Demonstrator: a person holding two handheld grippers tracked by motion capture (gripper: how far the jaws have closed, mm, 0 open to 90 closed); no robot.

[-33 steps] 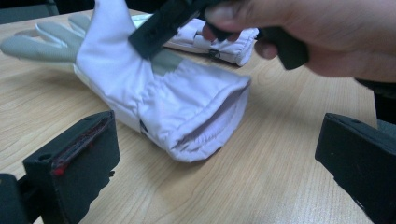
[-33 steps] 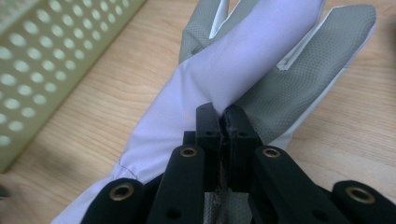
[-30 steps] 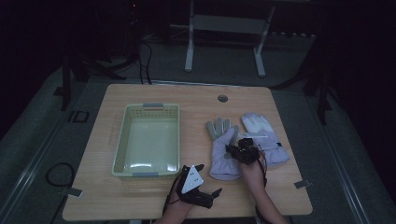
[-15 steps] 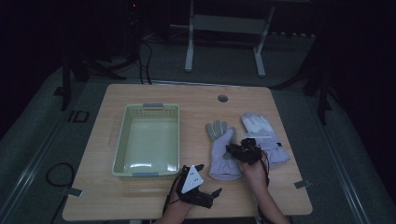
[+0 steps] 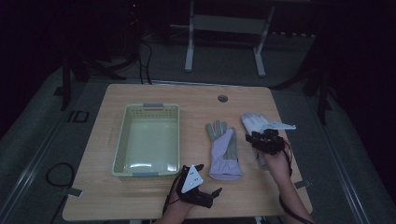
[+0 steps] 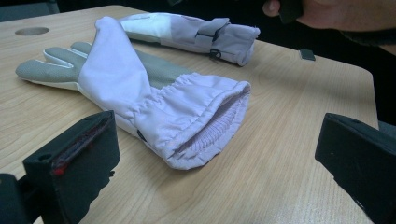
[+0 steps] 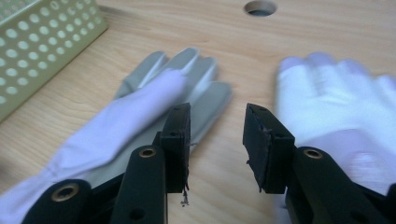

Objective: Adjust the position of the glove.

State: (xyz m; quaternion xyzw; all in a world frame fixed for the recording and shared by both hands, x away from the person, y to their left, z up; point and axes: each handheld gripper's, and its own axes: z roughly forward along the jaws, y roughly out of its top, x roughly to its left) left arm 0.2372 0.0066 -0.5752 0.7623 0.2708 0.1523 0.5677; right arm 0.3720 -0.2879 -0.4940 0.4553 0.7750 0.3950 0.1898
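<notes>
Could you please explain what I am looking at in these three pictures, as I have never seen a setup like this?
A person sits at a wooden table and holds a two-jaw gripper in each hand. The high view looks down from above: the left gripper is near the table's front edge, the right gripper at the right. The other two pictures come from cameras riding on those grippers, looking along their black jaws.

On the table lie a pale green perforated basket and two lavender work gloves. The left glove lies flat in the middle, partly folded over itself; the right glove lies beside it.

Nothing is held. The left gripper's jaws stand wide apart. The right gripper's jaws have just been opening, with bare table between them.
</notes>
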